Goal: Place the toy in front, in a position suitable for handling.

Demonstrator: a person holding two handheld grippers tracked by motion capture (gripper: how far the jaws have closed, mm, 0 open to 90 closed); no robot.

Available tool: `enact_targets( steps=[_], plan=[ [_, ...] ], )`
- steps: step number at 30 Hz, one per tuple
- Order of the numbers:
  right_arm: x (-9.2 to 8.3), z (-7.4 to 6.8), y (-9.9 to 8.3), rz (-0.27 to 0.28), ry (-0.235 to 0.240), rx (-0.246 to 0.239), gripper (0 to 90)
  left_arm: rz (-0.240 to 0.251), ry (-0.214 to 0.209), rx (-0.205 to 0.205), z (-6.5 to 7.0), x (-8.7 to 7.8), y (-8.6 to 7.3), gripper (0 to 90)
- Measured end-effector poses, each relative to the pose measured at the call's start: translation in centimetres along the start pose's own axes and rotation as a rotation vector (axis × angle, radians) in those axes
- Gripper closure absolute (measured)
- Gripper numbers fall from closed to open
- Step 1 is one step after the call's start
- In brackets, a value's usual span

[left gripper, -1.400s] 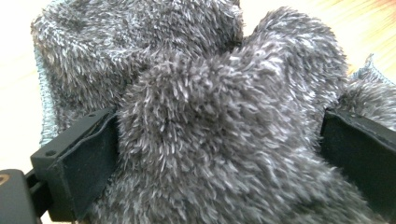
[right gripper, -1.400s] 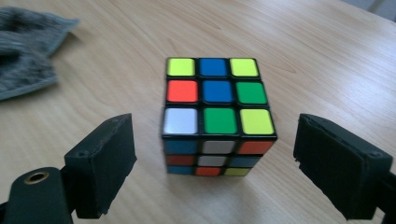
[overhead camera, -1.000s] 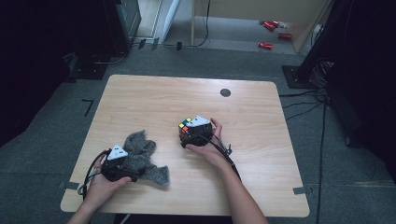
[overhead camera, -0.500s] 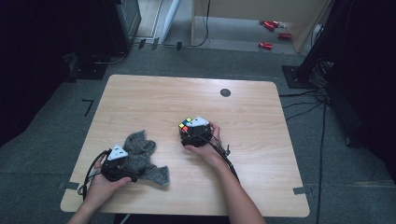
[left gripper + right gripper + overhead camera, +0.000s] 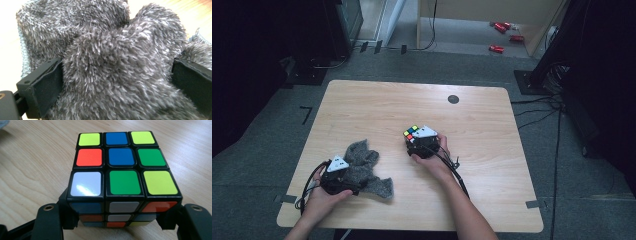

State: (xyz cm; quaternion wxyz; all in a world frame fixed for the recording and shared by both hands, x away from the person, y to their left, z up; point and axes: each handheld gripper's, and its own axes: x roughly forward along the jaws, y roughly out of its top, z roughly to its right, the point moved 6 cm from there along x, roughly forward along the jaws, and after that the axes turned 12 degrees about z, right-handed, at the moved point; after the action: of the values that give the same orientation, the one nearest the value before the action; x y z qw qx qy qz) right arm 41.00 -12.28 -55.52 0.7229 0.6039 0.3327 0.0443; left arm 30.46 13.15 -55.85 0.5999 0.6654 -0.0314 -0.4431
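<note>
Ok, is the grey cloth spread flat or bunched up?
Bunched up. The cloth lies crumpled on the table in the high view, and in the left gripper view its folds heap between the left gripper jaws.

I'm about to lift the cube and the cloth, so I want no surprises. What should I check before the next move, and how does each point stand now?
1. Puzzle cube sits between the right gripper's jaws, which have just been closing: ok.
2. Jaws pressing both cube sides: cannot tell.
3. Cube flat on the table: ok.
4. Grey fuzzy cloth bunched between the left gripper's jaws: ok.
5. Firm grip on the cloth: cannot tell.
6. Cube and cloth apart: ok.
</note>
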Motion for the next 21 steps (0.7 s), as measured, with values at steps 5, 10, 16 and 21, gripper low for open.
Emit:
enact_targets(
  steps=[5, 10, 16, 21],
  plan=[
    [-1.8, -0.2, 0.2, 0.017, 0.017, -0.002, 34.5, 0.0, 0.002, 0.002, 0.0, 0.0, 0.0, 1.0],
    [-4.4, -0.5, -0.1, 0.027, 0.032, -0.018, 34.5, 0.001, 0.006, 0.004, 0.1, 0.0, 0.0, 1.0],
    [-7.8, -0.2, -0.9, 0.04, 0.039, -0.006, 34.6, 0.0, 0.015, 0.011, 0.1, 0.1, -0.1, 1.0],
    [-10.4, -0.1, -2.1, 0.039, 0.041, 0.008, 34.5, -0.001, 0.024, 0.015, 0.3, 0.1, -0.1, 1.0]
  ],
)
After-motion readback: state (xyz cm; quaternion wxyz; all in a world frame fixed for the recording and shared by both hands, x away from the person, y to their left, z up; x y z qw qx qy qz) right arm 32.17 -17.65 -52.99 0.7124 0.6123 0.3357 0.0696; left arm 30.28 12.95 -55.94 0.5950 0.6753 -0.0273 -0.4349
